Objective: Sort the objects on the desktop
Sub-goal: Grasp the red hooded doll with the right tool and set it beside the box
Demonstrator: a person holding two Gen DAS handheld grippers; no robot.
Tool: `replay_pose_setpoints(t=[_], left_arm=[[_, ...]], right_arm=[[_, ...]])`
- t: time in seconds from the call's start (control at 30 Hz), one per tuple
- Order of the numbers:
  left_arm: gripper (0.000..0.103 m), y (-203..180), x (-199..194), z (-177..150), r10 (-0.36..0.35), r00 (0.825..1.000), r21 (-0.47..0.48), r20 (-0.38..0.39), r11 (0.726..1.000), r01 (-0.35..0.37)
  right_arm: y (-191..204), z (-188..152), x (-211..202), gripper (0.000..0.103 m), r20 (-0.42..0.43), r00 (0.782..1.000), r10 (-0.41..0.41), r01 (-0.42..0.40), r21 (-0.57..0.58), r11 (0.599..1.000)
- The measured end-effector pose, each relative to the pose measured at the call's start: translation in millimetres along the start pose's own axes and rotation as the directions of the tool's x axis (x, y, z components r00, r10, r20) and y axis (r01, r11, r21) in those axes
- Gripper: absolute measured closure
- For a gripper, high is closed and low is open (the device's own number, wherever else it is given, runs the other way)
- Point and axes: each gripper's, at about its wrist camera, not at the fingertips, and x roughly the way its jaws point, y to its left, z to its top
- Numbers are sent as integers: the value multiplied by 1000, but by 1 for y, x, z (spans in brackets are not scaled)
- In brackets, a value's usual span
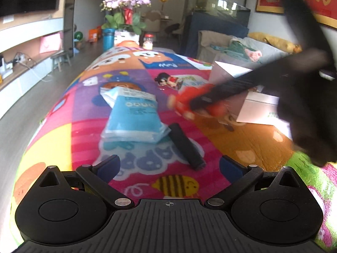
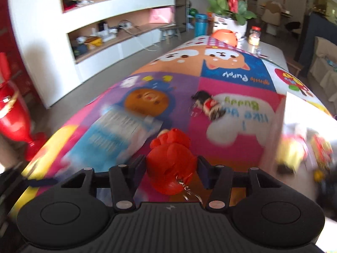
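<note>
My right gripper point(image 2: 171, 167) is shut on a red plush toy point(image 2: 168, 147) with a key ring hanging from it, held above the colourful cartoon mat point(image 2: 231, 84). The left wrist view shows that same gripper point(image 1: 195, 103) blurred, with the red toy point(image 1: 185, 98) at its tip. My left gripper point(image 1: 169, 166) stands open and holds nothing. Just ahead of it lie a black cylinder point(image 1: 186, 147) and a blue plastic packet point(image 1: 134, 116). A small doll in red with dark hair point(image 1: 168, 80) lies farther back on the mat, also seen as the doll point(image 2: 208, 104).
A white open box point(image 1: 259, 105) stands on the right of the mat; its inside point(image 2: 294, 151) shows blurred yellow and red items. A potted orchid point(image 1: 126, 10), a blue bottle point(image 1: 108, 39) and a jar point(image 1: 148, 41) stand at the far end. The floor drops away at left.
</note>
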Motion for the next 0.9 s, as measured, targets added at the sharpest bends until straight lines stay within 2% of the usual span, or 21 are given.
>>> replay_pose_setpoints(t=[0.13,0.23,0.3,0.43,0.53,0.67,0.73,0.8,0.9], left_arm=[[0,-8,7,0,-5,1000,11,-25,1000,6],[0,-17,12,1,-15,999,20,-45,1000,16],[0,-23,16,3,-24,998,32,-58,999,26],[0,-35,29,11,-48,996,55,-71,997,52],[0,-42,44,20,-40,995,69,-91,997,46],[0,-51,57,25,-52,990,62,-132,996,60],[0,-59,56,24,-92,986,71,-139,992,102],[0,-65,50,22,-170,976,92,-137,979,184],[0,-74,38,19,-267,954,142,-136,948,285]], right_arm=[[-7,-44,-40,51,-19,1000,0,0,-13,1000],[-24,-75,-60,51,-21,998,-58,59,49,997],[-38,-93,-70,50,-22,991,-128,130,109,986],[-64,-118,-87,26,10,974,-226,216,249,944],[-80,-135,-93,17,25,968,-249,224,353,908],[-95,-152,-93,16,17,959,-284,247,441,863],[-101,-158,-93,9,23,947,-321,272,478,835],[-108,-162,-93,4,24,934,-355,294,513,806],[-116,-168,-91,1,31,935,-352,279,549,788]])
